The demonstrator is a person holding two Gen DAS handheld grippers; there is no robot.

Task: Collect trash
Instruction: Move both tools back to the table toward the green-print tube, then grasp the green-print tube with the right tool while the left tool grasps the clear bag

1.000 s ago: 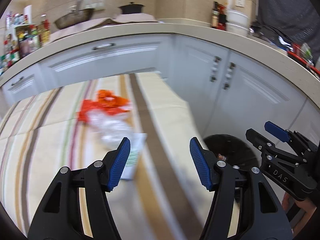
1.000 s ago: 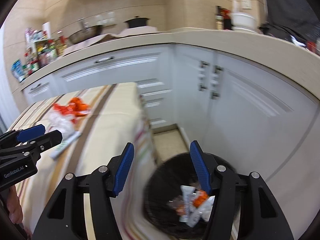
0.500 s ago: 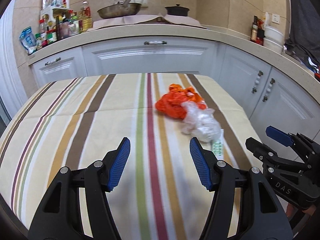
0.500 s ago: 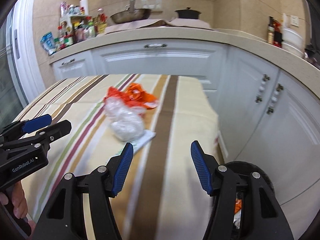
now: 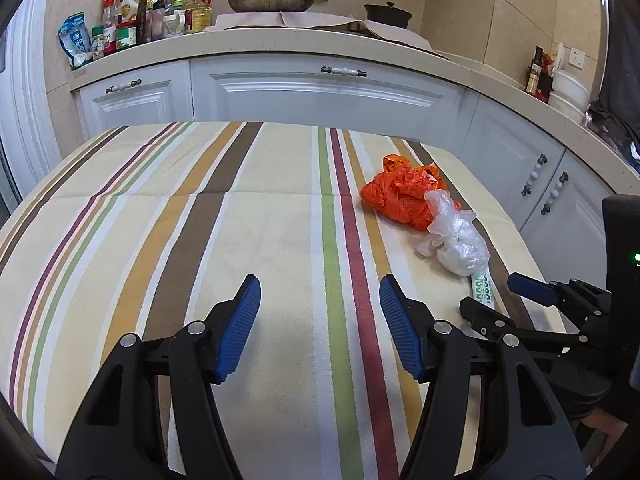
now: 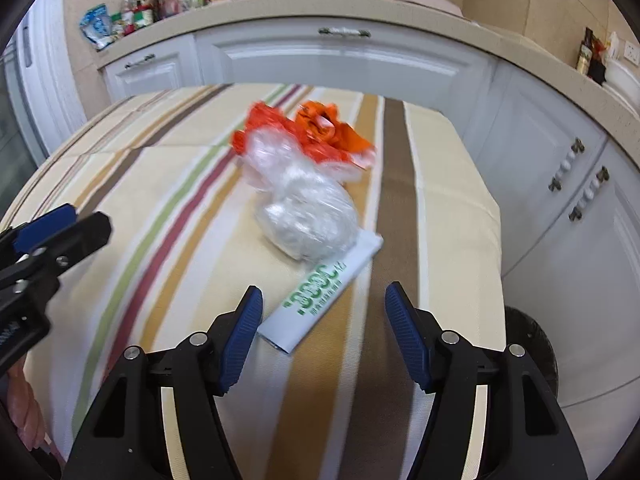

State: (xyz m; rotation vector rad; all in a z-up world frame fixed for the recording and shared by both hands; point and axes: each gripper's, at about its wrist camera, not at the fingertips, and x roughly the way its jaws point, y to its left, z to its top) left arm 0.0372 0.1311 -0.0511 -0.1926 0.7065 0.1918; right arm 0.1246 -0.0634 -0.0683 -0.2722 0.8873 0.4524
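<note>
over striped table (image 6: 440, 208), right gripper (image 6: 322, 332) swinging back from bin (image 6: 532, 344), jaws just opening wider, empty, nearing wrapper (image 6: 320, 292); left gripper (image 5: 318, 320) hanging open, empty.

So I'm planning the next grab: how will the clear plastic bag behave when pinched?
The clear plastic bag looks thin and crinkled, so probably floppy and light. It lies on the white wrapper and against the orange bag, so lifting may drag them.
</note>
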